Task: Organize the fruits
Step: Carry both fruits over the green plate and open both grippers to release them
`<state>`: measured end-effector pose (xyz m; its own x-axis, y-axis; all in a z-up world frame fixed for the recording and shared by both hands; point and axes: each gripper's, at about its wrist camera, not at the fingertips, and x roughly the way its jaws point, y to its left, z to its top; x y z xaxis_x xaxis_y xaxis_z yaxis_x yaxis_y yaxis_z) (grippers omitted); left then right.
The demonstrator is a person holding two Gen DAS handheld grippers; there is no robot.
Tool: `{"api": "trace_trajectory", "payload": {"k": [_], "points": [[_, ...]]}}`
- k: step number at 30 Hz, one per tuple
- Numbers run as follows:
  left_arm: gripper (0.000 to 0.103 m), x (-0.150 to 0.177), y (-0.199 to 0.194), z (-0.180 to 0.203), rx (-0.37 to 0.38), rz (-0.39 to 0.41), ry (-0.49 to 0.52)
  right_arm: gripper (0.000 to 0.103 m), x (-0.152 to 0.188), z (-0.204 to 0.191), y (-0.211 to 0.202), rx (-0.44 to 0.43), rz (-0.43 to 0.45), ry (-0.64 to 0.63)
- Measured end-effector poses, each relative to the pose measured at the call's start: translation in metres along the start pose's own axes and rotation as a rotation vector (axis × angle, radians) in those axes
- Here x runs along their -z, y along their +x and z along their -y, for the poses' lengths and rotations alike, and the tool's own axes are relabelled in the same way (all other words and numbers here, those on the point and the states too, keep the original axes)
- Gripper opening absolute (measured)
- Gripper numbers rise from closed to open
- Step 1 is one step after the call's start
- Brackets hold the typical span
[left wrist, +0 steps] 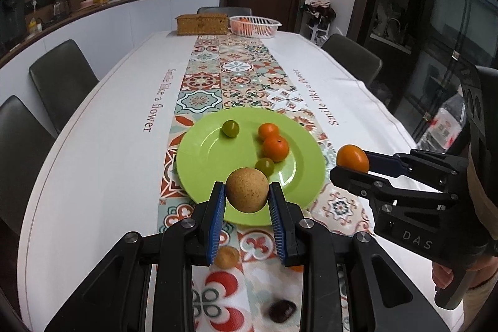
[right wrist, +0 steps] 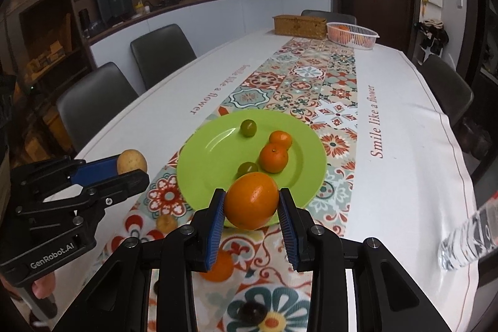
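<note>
Left wrist view: something dark [left wrist: 281, 310] near the green plate [left wrist: 211, 157] is blurry, maybe a date. Left gripper [left wrist: 247, 201] pinches a brown fruit [left wrist: 246, 189] over that plate's near rim; right gripper [right wrist: 251, 207] pinches an orange [right wrist: 251, 200] there too.

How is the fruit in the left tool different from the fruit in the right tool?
The brown fruit in the left tool is tan, speckled and dull; the orange fruit in the right tool is bright orange, smooth and shiny. In each tool's own view, the brown fruit looks rounder and smaller and the orange fruit wider. Both are round-ish, pinched between blue pads and held above the near edge of the green plate.
</note>
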<state>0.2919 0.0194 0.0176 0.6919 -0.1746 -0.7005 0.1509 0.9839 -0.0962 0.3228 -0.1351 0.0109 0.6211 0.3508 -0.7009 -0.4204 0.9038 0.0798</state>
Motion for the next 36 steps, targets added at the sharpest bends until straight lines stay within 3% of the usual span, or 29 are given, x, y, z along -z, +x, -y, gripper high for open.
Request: {"api": "trace_trajectory", "payload": {"k": [21,29,36], "points": [[0.028,-0.008,0.087,-0.027,0.053,-0.151,-0.034,0.035,-0.009,0.012,0.076,-0.001,-0.115,-0.007],[0.036,-0.010,0.073,-0.023,0.008,-0.112,-0.011,0.039,-0.010,0.015,0.068,0.004,-0.083,0.009],[0.044,-0.006,0.035,-0.018,-0.036,-0.051,0.000,0.039,-0.009,0.012,0.039,0.031,-0.034,0.004]]}}
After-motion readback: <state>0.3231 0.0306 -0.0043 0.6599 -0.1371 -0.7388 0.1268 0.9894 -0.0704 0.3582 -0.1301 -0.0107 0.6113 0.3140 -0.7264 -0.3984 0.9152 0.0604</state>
